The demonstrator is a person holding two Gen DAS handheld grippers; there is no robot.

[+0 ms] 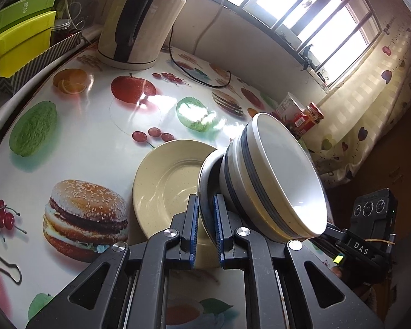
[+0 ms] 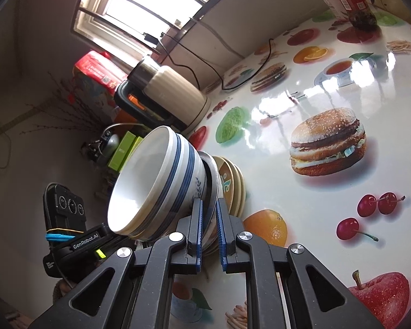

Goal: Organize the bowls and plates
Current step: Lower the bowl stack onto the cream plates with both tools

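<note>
A metal plate [image 1: 205, 181] carries stacked white bowls with blue bands [image 1: 276, 181]. My left gripper [image 1: 206, 205] is shut on the plate's rim from one side. My right gripper [image 2: 209, 208] is shut on the opposite rim of the same plate [image 2: 212, 170], with the bowls [image 2: 161, 181] on it. The load is held just above a stack of cream plates [image 1: 164, 183] on the fruit-print table [image 1: 96, 142]; the cream plates also show in the right wrist view [image 2: 233, 183].
A cream electric kettle [image 1: 139, 27] with a black cord stands at the table's back. Green boxes [image 1: 22, 41] sit at the far left. A red-labelled jar [image 1: 309, 118] and a cup stand by the window wall. A binder clip [image 1: 5, 268] lies near the front left.
</note>
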